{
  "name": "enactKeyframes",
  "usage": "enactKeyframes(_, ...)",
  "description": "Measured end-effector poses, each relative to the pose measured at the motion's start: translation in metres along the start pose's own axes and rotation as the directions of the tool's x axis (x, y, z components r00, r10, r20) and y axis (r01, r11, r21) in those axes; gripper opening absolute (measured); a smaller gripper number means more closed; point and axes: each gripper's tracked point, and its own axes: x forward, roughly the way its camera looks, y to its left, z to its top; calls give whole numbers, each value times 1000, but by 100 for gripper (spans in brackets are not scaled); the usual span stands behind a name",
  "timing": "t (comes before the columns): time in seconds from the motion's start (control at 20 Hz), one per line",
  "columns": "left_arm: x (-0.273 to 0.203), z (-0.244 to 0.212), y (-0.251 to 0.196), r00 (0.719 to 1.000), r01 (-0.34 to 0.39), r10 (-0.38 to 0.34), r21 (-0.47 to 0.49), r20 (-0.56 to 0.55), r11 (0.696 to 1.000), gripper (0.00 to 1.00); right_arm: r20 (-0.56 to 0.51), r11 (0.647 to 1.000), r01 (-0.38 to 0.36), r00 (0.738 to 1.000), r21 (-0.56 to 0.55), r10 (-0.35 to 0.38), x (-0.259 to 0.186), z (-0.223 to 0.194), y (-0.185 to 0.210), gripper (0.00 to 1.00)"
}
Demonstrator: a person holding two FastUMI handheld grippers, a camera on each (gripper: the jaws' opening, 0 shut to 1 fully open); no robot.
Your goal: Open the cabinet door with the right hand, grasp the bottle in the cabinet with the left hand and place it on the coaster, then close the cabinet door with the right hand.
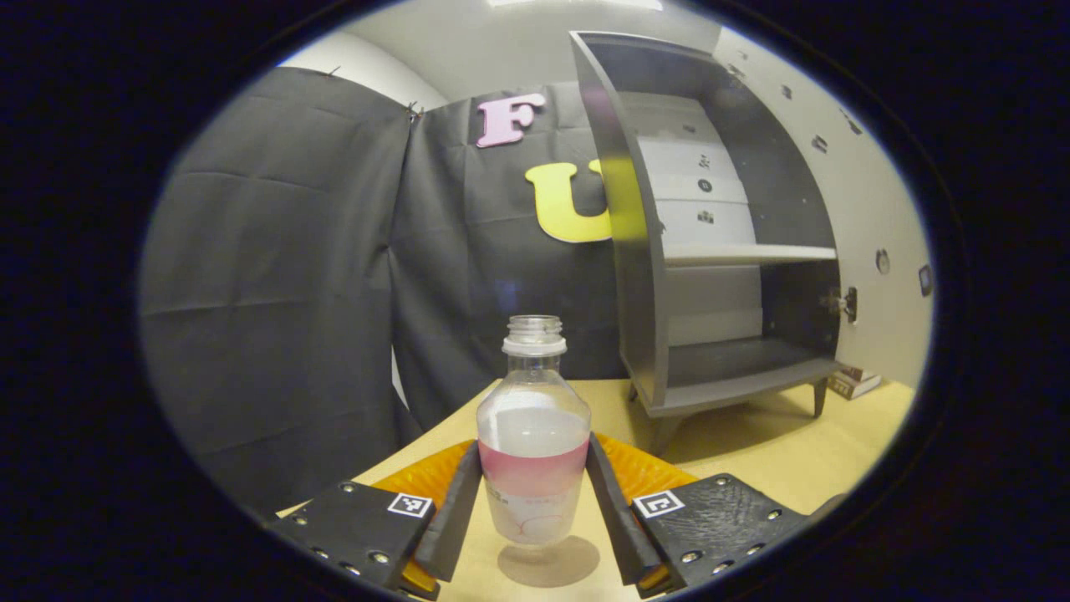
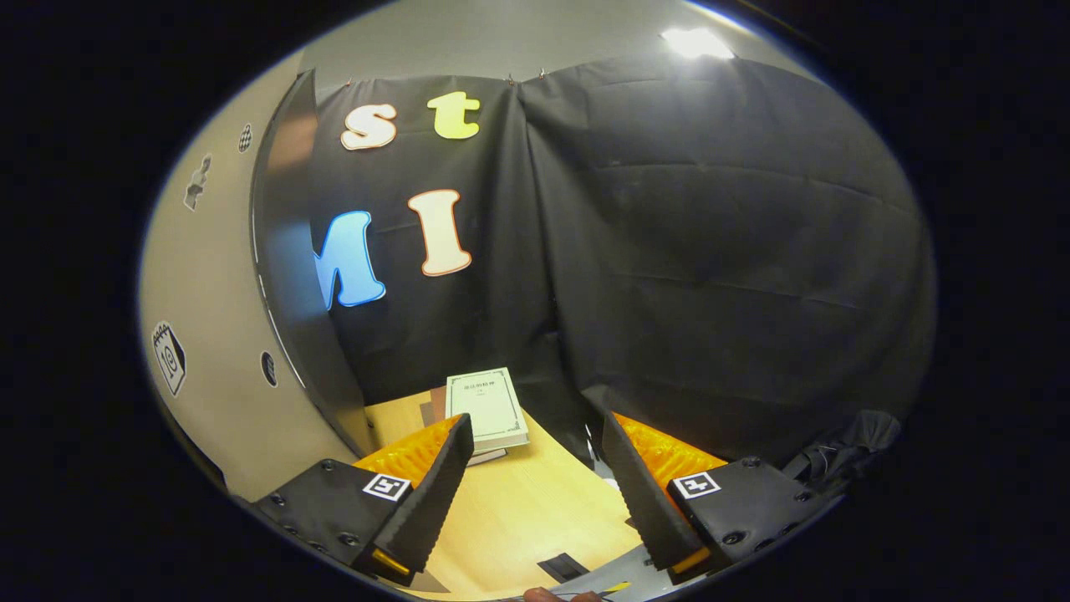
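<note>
A clear uncapped bottle with a pink band stands upright on the tan table in the left gripper view. Under its base lies a round brownish disc, apparently the coaster. My left gripper is shut on the bottle, its two fingertips pressing the widest part from either side. Behind and to the right, the grey cabinet stands open with bare shelves, its pale door swung out to the right. My right gripper is open with nothing between its fingers, close beside the pale door on its left.
A pale book lies flat on the table ahead of the right gripper. A stack of books sits behind the cabinet's right leg. Black cloth walls close the booth on both sides. A fingertip shows at the bottom edge of the right gripper view.
</note>
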Motion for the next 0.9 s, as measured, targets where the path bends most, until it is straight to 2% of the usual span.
enactKeyframes(0.2, -3, -41, 0, 1000, -5, 4, -30, -26, 1000, 72, -57, 999, 47, 997, -17, -48, 7, -22, -14, 98)
enactKeyframes(0.35, -2, -52, -3, 1000, -6, 4, -76, -29, 997, 72, -93, 998, 65, 994, -7, -65, 7, -33, -15, 98)
enactKeyframes(0.5, -2, -55, -2, 999, -30, 27, -108, -27, 994, 72, -136, 999, 41, 990, -29, -44, 9, -49, -2, 98)
enactKeyframes(0.65, -10, -59, -6, 999, -25, 21, -98, -38, 995, 71, -129, 998, 20, 991, -68, -29, 9, -48, 4, 98)
enactKeyframes(0.8, -11, -60, -7, 998, -6, 1, -83, -60, 997, 76, -180, 1000, 13, 983, -24, -17, 8, -61, 4, 98)
enactKeyframes(0.9, -11, -61, -7, 998, -3, -4, -90, -70, 996, 74, -195, 1000, 1, 981, -7, -3, 4, -66, 7, 98)
